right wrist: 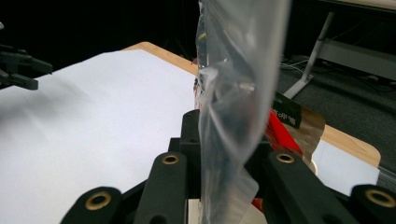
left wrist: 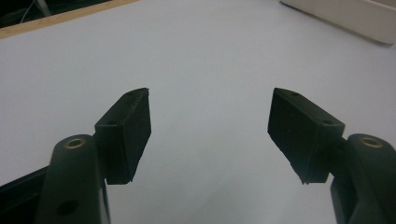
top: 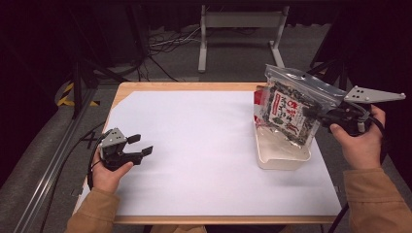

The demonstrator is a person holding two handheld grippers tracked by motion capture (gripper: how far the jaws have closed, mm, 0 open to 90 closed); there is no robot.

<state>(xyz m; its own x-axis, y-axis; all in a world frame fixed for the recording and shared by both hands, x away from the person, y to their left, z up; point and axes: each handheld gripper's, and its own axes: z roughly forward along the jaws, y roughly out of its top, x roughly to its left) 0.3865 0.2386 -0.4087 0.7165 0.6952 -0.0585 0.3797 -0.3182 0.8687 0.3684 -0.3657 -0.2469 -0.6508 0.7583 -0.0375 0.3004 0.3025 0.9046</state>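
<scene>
The bag point(top: 290, 110), a limp, slippery zip pouch with a printed packet inside, is held in the air above the tray point(top: 282, 156), pinched at its side edge by the right claw point(top: 318, 114). It is judged light and floppy; a hold near the stiffer seal would suit. The left claw point(top: 141, 145) is spread wide and empty over the tabletop point(top: 204, 141). Nothing is seen in the way.

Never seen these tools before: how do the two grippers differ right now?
The left gripper has its jaws spread wide with nothing between them; the right gripper is clamped on a clear plastic bag. The left sits low by the table; the right is raised above a white tray. Both are black, hand-held.
</scene>
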